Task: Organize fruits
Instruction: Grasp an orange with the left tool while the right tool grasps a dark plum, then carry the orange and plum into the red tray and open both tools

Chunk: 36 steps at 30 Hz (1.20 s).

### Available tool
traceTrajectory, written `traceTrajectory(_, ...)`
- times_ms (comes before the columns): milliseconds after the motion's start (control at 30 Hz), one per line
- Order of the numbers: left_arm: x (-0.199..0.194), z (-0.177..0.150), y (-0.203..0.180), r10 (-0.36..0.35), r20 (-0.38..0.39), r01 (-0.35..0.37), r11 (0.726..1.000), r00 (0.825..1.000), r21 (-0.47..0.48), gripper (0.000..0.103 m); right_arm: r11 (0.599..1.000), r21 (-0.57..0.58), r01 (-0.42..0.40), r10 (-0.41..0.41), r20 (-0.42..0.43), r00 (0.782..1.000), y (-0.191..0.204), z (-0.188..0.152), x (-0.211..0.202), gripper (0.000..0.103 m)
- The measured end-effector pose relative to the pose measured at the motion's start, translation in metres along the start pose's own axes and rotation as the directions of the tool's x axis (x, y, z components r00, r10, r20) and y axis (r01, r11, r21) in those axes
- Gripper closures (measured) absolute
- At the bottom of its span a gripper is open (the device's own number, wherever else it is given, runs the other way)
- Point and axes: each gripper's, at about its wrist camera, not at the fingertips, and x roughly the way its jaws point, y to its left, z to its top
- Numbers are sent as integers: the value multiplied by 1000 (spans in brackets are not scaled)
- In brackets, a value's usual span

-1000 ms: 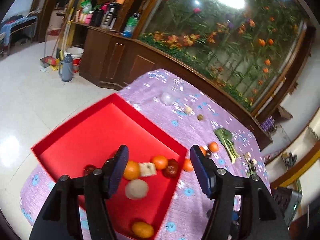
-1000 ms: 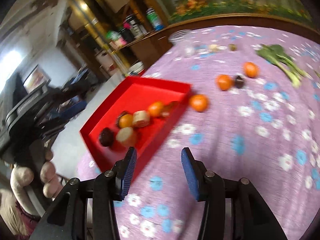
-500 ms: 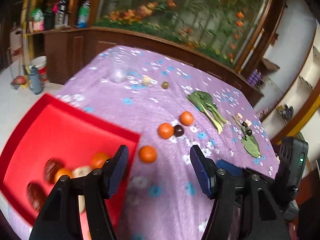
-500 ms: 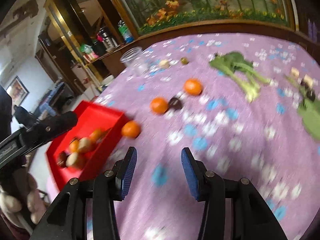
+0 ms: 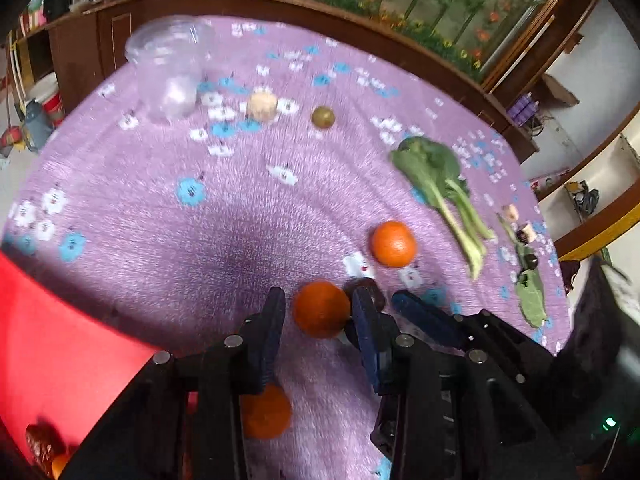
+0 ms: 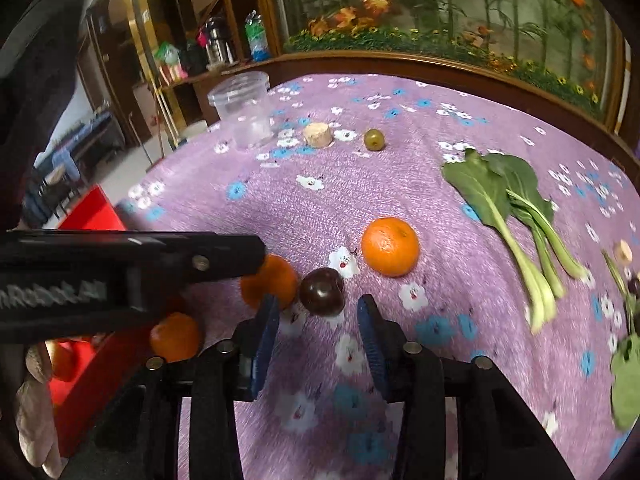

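My left gripper (image 5: pixel 320 300) points down at the purple flowered cloth, and its jaws are closing around an orange (image 5: pixel 320 311). A thin gap still shows at the left pad. My right gripper (image 6: pixel 318 308) sits just to its right. Its jaws are also closing, with a dark plum (image 6: pixel 322 292) at their tips, untouched. A second orange (image 6: pixel 390 246) lies beyond the plum. A third orange (image 6: pixel 176 342) rests against the red tray (image 5: pixel 60 340), which holds more fruit (image 5: pixel 40 444) in its near corner.
At the far side of the cloth stand a clear plastic cup (image 6: pixel 244 112), a beige round piece (image 6: pixel 318 134) and a small green fruit (image 6: pixel 374 139). Bok choy (image 6: pixel 504 192) and small scraps lie to the right. A dark wooden counter rims the table behind.
Both grippers swung away from the red tray, rightwards across the cloth and down to the loose fruit. The left jaws narrowed around an orange, and the right jaws narrowed slightly.
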Motion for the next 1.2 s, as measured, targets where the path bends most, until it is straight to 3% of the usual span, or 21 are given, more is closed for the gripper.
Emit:
traceTrajectory(167,12,3,-1,2,-15,-2,1000,1000,0,69,1000,-20,10,-10,5,1000,2,5,6,65)
traceTrajectory(333,18,-3,-15,48,-13,-47,995,999,82,66,1000,-31,6,-7,-13,1000,-1,-1,10,65)
traceTrajectory(400,17,-4,-15,62,-3,-62,995,998,84,74,999,-38,5,-6,-14,1000,-1,-1,9,65)
traceTrajectory(533,14,-8,-13,30,-7,-29,998,1000,60,74,999,-46,21,-22,-18,1000,-1,-3,7,82)
traceTrajectory(600,7,-13,-13,2,0,-2,999,1000,40,74,1000,-7,6,-6,-24,1000,-4,-3,5,82)
traceTrajectory(900,-55,-36,-10,-83,119,82,997,989,9,74,998,58,-2,2,0,1000,-2,-13,-32,88)
traceTrajectory(1200,-137,-77,27,-87,284,110,992,955,-65,74,996,83,-44,38,71,997,21,-27,-96,90)
